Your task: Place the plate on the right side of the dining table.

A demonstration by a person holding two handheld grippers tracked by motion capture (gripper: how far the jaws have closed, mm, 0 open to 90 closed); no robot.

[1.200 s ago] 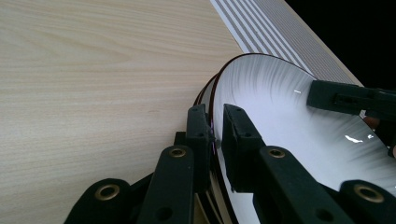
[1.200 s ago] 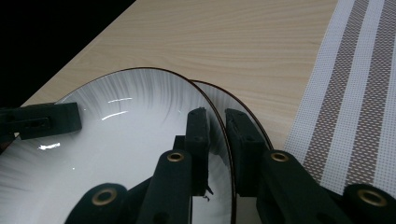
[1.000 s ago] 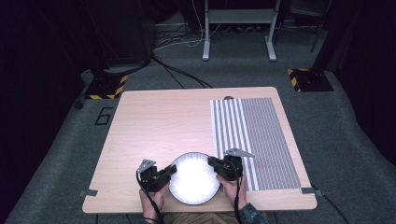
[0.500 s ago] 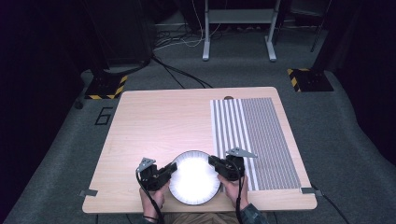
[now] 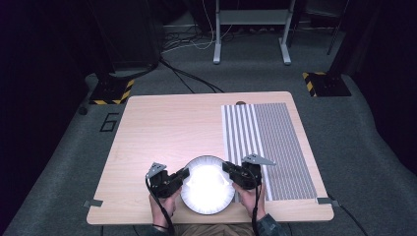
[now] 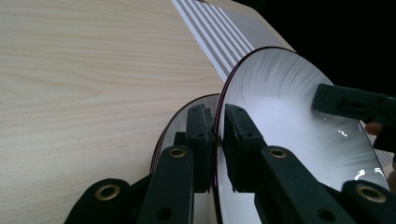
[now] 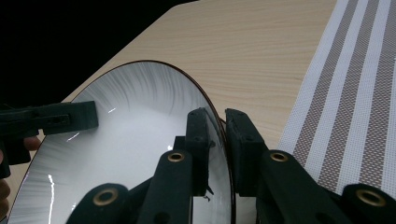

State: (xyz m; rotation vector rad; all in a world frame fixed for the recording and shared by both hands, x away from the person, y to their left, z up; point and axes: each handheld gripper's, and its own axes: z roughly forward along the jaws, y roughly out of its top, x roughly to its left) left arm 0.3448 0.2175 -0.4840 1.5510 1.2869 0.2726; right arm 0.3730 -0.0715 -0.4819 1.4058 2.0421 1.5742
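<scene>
Left gripper [image 5: 183, 176] and right gripper [image 5: 227, 169] clamping white plate [image 5: 207, 189] rims, seemingly lifted, bare table [image 5: 167, 128] beyond

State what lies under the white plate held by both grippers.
Under the plate is the bare wooden table, its right edge near the striped placemat. Whatever lies directly beneath is covered.

Each hand carries a matte black gripper: the left gripper [image 5: 183, 177] and the right gripper [image 5: 227, 170] look alike, blocky and angular. A pale grey three-cornered plate sits on top of each body. A thin black cable trails back from each along the forearm. Up close, the jaws are flat black arms with brass-ringed holes at their pivots, ending in chunky rectangular pads [image 6: 238, 140] with stepped faces. A dark sleeve cuff shows at the right wrist.
</scene>
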